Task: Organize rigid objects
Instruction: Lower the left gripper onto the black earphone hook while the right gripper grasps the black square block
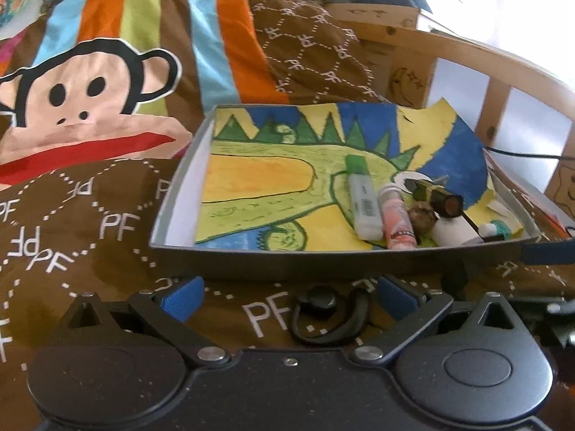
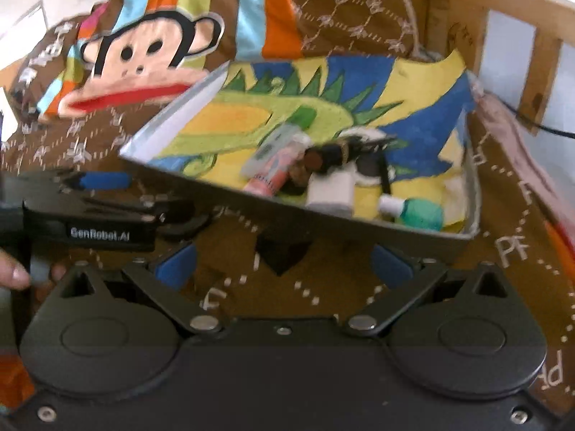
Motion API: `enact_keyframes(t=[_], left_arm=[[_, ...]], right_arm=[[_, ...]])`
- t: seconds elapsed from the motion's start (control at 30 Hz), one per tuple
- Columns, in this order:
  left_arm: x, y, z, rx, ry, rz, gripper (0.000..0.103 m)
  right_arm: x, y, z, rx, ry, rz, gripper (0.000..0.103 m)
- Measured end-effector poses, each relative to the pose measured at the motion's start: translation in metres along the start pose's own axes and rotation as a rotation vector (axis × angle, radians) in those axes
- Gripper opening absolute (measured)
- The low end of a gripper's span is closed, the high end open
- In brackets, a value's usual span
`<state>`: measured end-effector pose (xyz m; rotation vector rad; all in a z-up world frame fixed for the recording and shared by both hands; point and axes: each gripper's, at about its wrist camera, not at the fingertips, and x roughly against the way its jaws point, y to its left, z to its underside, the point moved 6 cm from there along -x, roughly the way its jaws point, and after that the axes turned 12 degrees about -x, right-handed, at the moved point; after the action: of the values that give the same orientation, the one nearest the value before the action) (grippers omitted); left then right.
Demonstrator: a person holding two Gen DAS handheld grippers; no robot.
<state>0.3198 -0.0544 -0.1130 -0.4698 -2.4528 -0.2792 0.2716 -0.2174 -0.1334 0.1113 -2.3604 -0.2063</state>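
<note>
on the bedspread (image 1: 90, 222), black earhook (image 1: 330, 318) between open left gripper (image 1: 287, 296), right gripper (image 2: 284, 262) open, empty

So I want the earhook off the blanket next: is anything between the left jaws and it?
Nothing visible. The black earhook lies on the brown blanket between the open jaws of the left gripper, just short of the tray.

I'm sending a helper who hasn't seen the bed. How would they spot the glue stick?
Find the grey tray on the brown bedspread, lined with a dragon drawing. In the cluster at its near right corner, the glue stick lies farthest left, beside a pink tube. It alone has a green cap on a white body.
</note>
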Motion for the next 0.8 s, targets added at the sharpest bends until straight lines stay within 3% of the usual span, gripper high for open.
enact_keyframes(t=[0.27, 0.47, 0.53, 0.7, 0.8], left_arm=[[-0.007, -0.004, 0.003, 0.031, 0.036, 0.126, 0.088], [-0.011, -0.011, 0.004, -0.032, 0.07, 0.168, 0.085], [-0.013, -0.013, 0.005, -0.063, 0.081, 0.164, 0.082], [-0.016, -0.015, 0.008, -0.112, 0.094, 0.15, 0.08], [-0.017, -0.014, 0.008, -0.106, 0.093, 0.131, 0.072]], right_arm=[[-0.021, 0.001, 0.007, -0.049, 0.023, -0.066, 0.101], [-0.026, -0.007, 0.007, -0.076, 0.028, -0.07, 0.077], [-0.027, -0.009, 0.007, -0.077, 0.031, -0.067, 0.065], [-0.026, -0.012, 0.004, -0.101, 0.026, -0.076, 0.052], [-0.03, -0.013, 0.005, -0.12, 0.019, -0.074, 0.045]])
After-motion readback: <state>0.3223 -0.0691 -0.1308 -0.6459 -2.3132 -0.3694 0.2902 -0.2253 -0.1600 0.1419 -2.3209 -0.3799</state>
